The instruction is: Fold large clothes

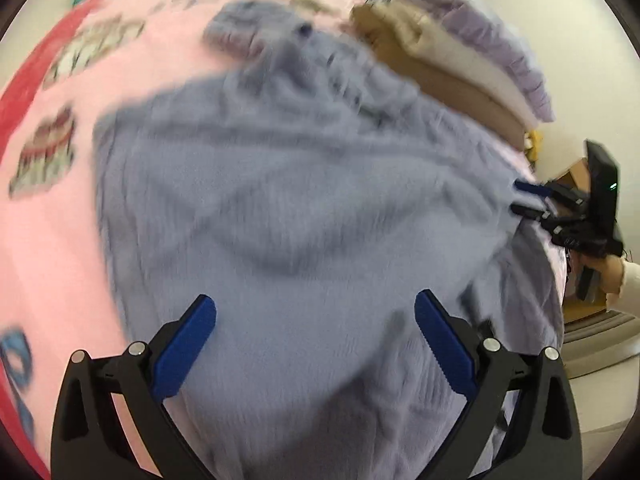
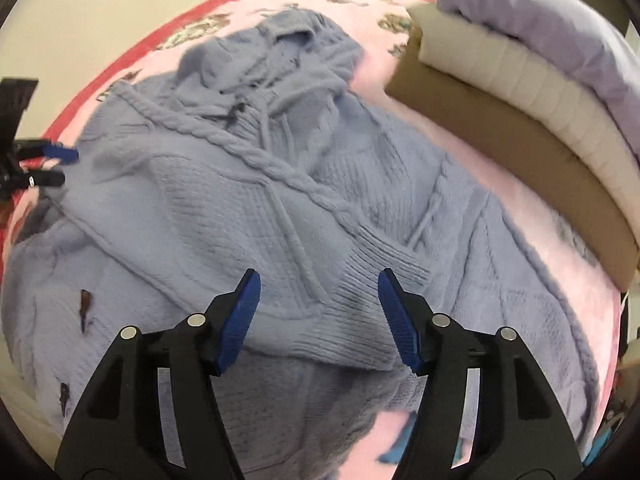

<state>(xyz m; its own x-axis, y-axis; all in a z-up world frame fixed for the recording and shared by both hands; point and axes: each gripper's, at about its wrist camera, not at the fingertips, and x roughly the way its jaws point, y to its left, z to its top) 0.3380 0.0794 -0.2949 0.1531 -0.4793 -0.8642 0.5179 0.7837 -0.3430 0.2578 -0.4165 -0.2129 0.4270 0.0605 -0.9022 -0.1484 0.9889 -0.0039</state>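
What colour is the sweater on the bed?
Pale blue-grey sweater, cable-knit; the right wrist view shows it best.

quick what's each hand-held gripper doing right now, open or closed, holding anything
Left hand-held gripper: open, empty, over the blue sweater.
Right hand-held gripper: open, empty, above the sweater's ribbed cuff.

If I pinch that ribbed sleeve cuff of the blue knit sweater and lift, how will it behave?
Probably floppy: the sweater already lies in soft creases, so the cuff should lift while the rest drags. Its thick cable knit suggests some weight and stretch. It likely won't slide freely on the fuzzy pink blanket. The right claw is open above it.
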